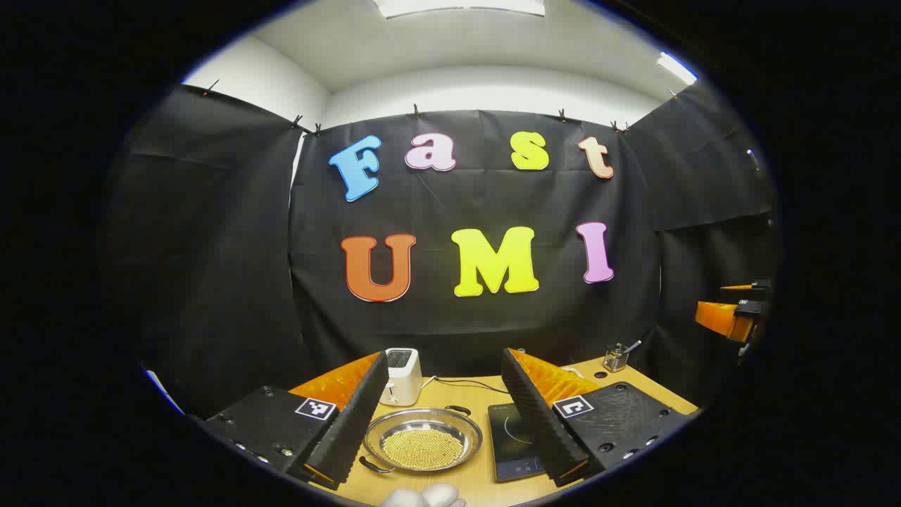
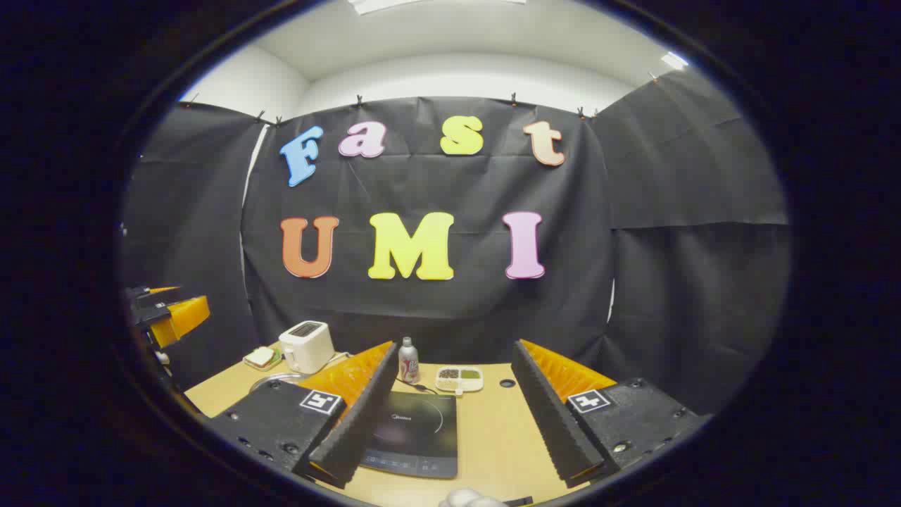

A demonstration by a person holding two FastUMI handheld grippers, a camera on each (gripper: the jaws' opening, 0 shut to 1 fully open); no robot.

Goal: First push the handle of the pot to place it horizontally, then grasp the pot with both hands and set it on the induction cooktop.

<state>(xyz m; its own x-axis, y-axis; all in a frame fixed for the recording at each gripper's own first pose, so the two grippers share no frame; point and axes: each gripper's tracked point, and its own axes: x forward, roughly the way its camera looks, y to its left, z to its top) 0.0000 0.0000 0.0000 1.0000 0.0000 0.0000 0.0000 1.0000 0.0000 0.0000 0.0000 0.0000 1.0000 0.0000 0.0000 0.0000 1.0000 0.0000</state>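
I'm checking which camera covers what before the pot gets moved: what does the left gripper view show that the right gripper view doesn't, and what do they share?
Left gripper view alone: the pot with its pale grain-like filling and two loop handles, seen between the left claw's spread fingers, and a holder of utensils at the table's far edge.

Right gripper view alone: a bottle, a divided dish of grains, and a small plate beside the toaster.

Both: the white toaster, the black induction cooktop, the wooden table. The right claw is open too.

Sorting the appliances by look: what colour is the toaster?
White; the toaster shows best in the right gripper view.
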